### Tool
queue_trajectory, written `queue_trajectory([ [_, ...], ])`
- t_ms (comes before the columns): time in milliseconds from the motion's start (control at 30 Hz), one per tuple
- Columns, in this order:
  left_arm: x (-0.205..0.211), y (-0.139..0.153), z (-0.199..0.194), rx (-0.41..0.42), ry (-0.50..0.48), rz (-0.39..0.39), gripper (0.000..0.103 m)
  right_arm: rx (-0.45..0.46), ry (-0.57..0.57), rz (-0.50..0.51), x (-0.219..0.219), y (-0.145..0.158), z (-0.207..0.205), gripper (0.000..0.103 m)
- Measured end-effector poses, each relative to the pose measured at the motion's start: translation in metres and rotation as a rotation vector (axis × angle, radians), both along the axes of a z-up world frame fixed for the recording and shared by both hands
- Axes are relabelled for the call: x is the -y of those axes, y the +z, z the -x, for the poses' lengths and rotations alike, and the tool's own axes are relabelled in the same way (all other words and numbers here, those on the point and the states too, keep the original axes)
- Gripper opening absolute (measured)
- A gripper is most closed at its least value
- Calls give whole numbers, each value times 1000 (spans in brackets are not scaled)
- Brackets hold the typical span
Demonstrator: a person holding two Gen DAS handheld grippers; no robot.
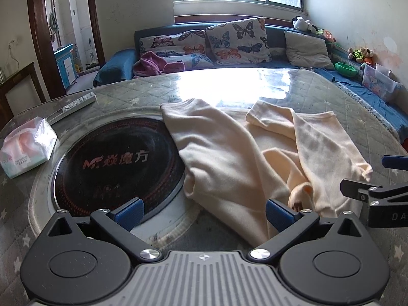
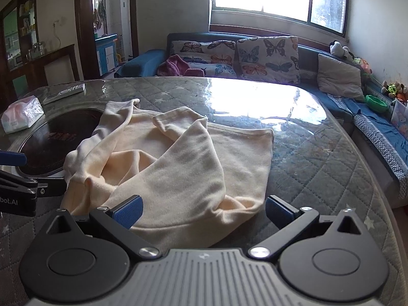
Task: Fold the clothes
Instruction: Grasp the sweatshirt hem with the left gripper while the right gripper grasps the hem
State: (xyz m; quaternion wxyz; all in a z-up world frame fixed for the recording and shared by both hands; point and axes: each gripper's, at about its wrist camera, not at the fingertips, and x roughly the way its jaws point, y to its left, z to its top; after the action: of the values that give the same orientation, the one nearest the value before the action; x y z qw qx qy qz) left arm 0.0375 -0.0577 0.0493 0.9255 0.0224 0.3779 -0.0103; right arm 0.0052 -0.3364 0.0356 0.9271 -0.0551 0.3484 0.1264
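Observation:
A cream long-sleeved top [image 1: 229, 158] lies rumpled on the quilted table, both sleeves thrown across its body; it also shows in the right wrist view [image 2: 178, 163]. My left gripper [image 1: 202, 210] is open and empty, its blue pads at the garment's near left edge. My right gripper [image 2: 202, 210] is open and empty, with the near hem between its pads. The right gripper's fingers [image 1: 357, 188] show at the right edge of the left wrist view. The left gripper's fingers [image 2: 15, 159] show at the left edge of the right wrist view.
A round black cooktop [image 1: 114, 163] is set in the table [image 2: 318, 163], partly under the garment. A tissue pack [image 1: 25, 148] and a remote [image 1: 74, 105] lie at the left. A blue sofa [image 1: 255, 63] with cushions stands behind the table.

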Motion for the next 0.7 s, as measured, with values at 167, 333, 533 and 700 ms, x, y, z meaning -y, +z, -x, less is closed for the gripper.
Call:
queue_trajectory([
  [167,7,5,-12,18,-27,-6,103,-10,8,-25,0,3,-26,103],
  [333,15,5,-27,24,-54,-8,102,-20,15,-50,0,6,-51,102],
  [533,16,8,-45,10,-91,66,93,-32,24,-80,0,10,-82,89],
  [700,18,4,-62,-4,-111,83,77,-63,39,-107,-7,7,-115,68],
])
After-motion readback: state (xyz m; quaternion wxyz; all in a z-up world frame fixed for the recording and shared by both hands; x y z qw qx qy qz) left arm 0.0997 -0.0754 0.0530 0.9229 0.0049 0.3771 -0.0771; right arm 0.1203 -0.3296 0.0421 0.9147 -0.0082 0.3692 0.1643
